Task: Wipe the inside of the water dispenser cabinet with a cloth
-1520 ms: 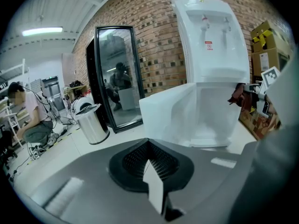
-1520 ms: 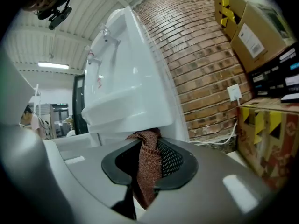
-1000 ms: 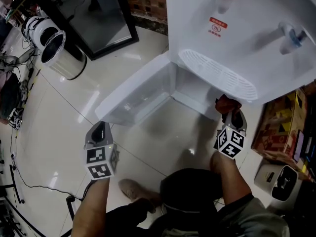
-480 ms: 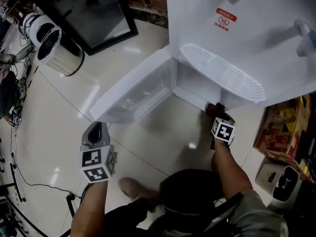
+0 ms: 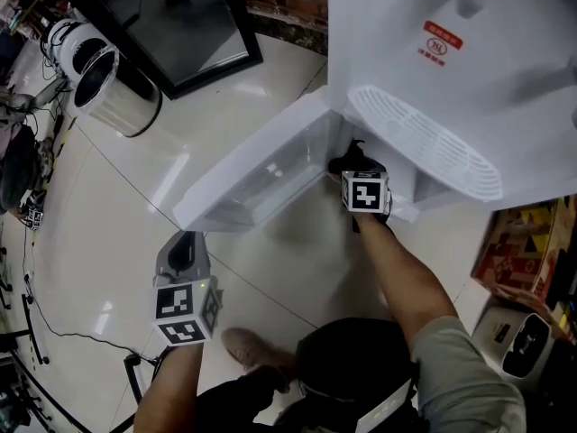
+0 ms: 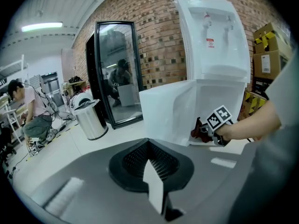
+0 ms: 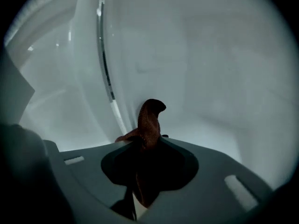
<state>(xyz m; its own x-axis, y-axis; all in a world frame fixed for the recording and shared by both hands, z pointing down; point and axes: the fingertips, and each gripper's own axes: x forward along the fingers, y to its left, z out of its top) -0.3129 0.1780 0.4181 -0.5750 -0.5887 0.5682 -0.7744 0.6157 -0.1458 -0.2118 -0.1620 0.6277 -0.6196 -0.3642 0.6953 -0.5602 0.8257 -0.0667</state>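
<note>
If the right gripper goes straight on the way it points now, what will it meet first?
Probably the cabinet's white inner wall, with the red cloth in the right gripper touching first; the depth is unclear.

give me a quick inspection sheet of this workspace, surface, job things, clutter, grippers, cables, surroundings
surface: glossy pale tiled floor, no spills seen
job's things: white water dispenser, its cabinet door swung open; reddish-brown cloth inside the cabinet
clutter: metal bin at the left, cardboard boxes at the right
grippers: left gripper shut, empty, over the floor; right gripper shut on the cloth, in the cabinet opening
cables: thin black cable on the floor at the left
surroundings: brick wall, black-framed mirror against it, a person crouching far left
</note>
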